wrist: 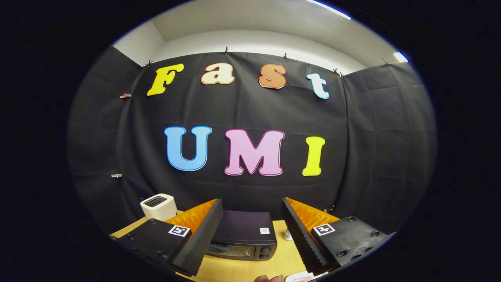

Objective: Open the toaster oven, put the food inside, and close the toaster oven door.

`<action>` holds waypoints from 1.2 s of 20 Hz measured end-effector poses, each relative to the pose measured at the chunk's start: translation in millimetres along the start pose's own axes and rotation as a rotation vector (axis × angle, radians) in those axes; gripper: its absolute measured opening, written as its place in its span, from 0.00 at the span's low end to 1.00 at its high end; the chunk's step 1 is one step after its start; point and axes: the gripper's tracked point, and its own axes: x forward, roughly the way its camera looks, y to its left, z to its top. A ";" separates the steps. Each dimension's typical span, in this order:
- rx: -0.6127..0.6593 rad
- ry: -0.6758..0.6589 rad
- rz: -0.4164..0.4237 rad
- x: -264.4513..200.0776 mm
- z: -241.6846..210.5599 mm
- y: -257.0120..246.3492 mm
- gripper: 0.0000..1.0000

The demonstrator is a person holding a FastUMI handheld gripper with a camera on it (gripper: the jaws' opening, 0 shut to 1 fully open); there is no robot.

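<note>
Toaster oven: dark, boxy metal toaster oven (243, 235) with a glass front and two black knobs at its right end; sits toward the back edge of the tabletop, door shut, between and just beyond the fingers.
Food: a pinkish-brown lump (269, 278) at the near edge of the tabletop, with a sliver of a pale plate (300, 277) just beside it; too little visible to say what it is.
Gripper: black gripper (251, 239) with orange backing and ridged foam pads, fingers spread wide, holding nothing, raised above the tabletop.
Tabletop: light wooden tabletop (282, 258); oven well back from its near edge.
Other: white, rounded slot toaster (159, 206) near the back left corner; a small pale object (288, 235) just right of the oven, unclear.
Step, judged: door opening not begun.
Risk 1: handle is hidden behind the left finger; a blind approach could hit glass instead.
Risk 2: pulling the door may drag the light oven forward toward the food.
Risk 3: the door could swing down onto the plate if that sits in its path.
</note>
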 end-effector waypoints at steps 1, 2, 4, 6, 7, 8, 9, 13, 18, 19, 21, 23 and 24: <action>0.008 0.026 0.007 6.5 -12.4 8.4 0.98; 0.017 0.050 0.014 12.6 -24.6 17.3 0.98; 0.034 0.101 0.031 22.0 -51.2 36.9 0.98; 0.042 0.157 0.047 32.0 -80.2 56.5 0.98; 0.043 0.187 0.054 36.2 -97.3 64.2 0.98; 0.044 0.216 0.057 40.8 -113.3 70.9 0.98; 0.048 0.250 0.057 45.1 -129.9 75.9 0.98; 0.074 0.366 0.054 61.9 -193.4 92.1 0.98; 0.025 0.441 0.044 82.0 -242.0 98.7 0.99; 0.025 0.451 0.042 84.4 -249.8 99.0 0.99; 0.017 0.474 0.031 90.2 -259.1 97.0 0.99; 0.029 0.466 0.005 93.3 -260.2 95.9 0.99; 0.017 0.463 -0.008 93.1 -261.7 95.6 0.99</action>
